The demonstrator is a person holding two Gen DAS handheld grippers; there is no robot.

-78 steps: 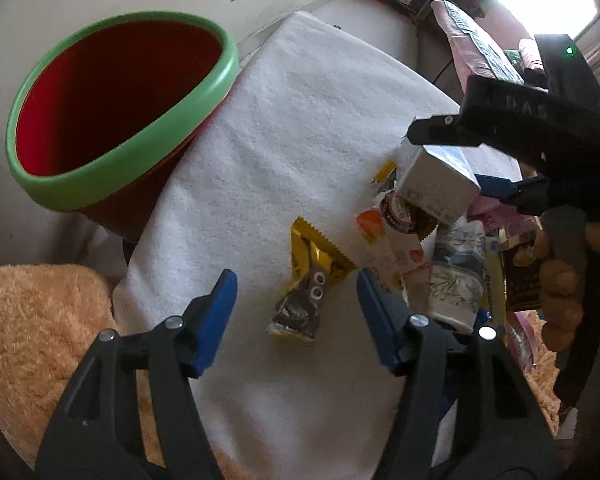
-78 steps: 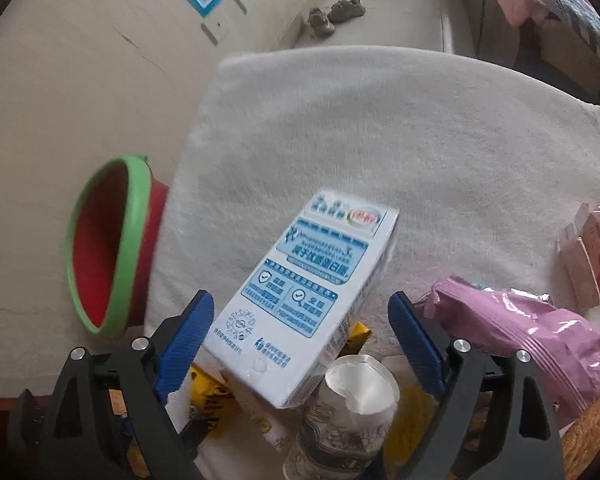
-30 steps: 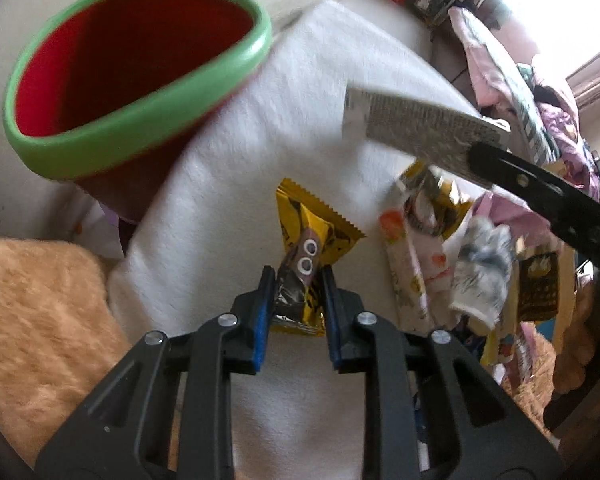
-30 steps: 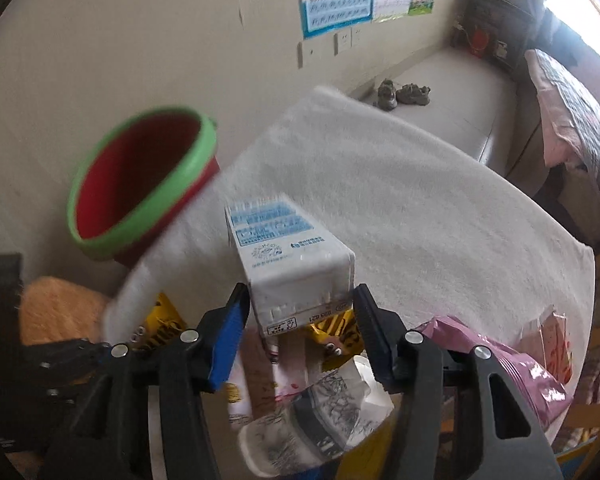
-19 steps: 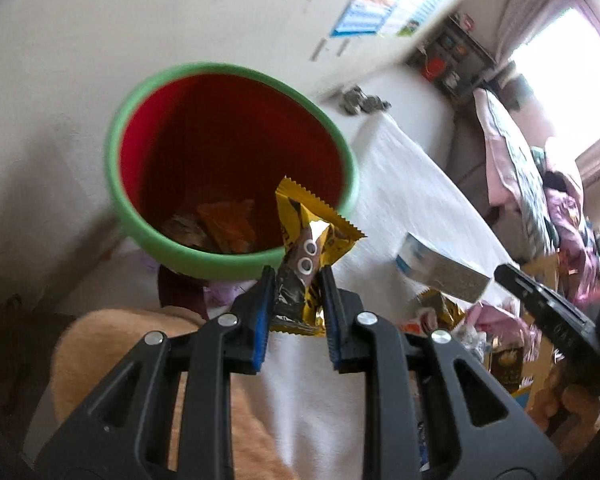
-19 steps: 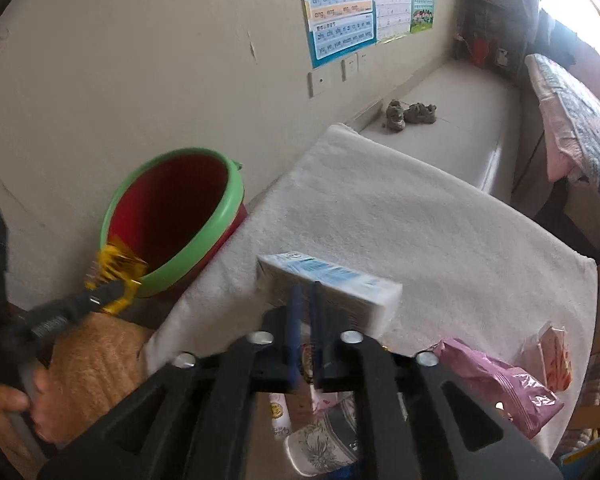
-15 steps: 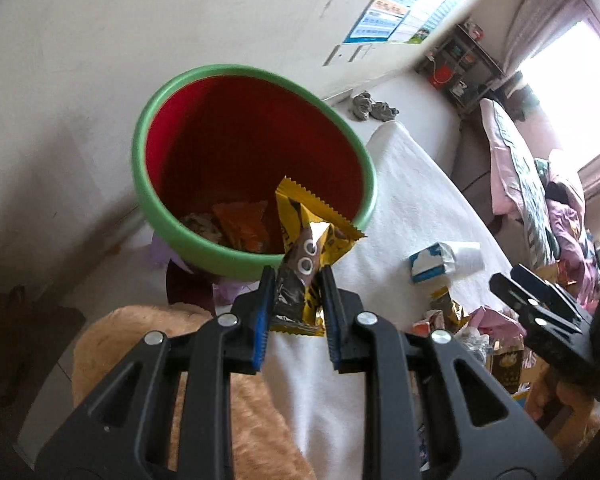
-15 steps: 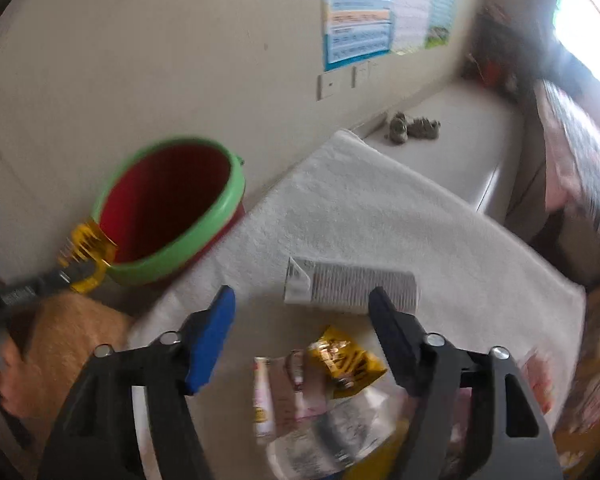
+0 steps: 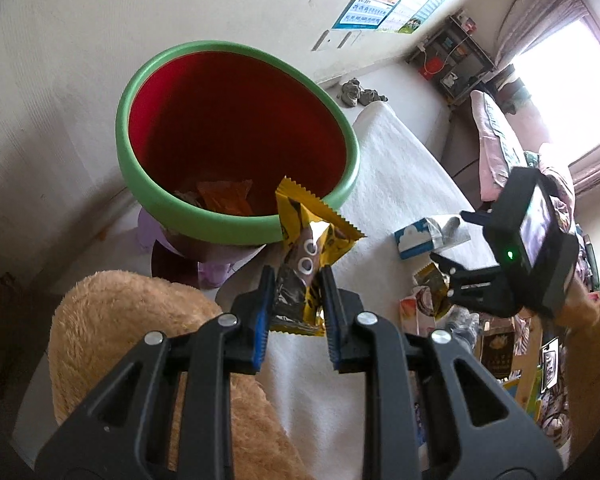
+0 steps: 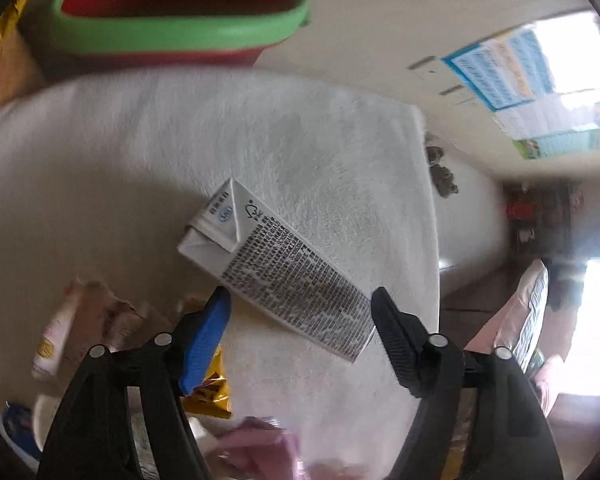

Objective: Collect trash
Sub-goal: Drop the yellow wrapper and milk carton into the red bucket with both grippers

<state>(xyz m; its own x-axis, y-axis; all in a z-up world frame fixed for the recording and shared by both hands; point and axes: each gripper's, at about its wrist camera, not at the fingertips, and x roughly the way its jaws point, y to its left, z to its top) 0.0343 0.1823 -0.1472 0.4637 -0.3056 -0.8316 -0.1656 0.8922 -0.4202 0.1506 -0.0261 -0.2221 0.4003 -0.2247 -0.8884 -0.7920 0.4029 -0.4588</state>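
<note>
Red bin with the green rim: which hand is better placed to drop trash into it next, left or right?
Left. The left gripper is shut on the yellow wrapper right at the red bin. The right gripper is open, its jaws having just narrowed, above the milk carton lying on the white towel.

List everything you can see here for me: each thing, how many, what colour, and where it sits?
bin: one, red with a green rim, beside the table's near end.
orange wrappers: a few, at the bin's bottom.
yellow wrapper: one, with cartoon eyes, held at the bin's rim.
milk carton: one, white with black print, lying on the towel.
towel: one, white, covering the table.
trash pile: several mixed wrappers, on the towel past the carton.
plush cushion: one, tan, below the bin.
posters: a few, blue, on the wall.
shoes: one pair, grey, on the floor by the wall.
left gripper: black, blue pads, shut on the yellow wrapper.
right gripper: black, open over the carton.
</note>
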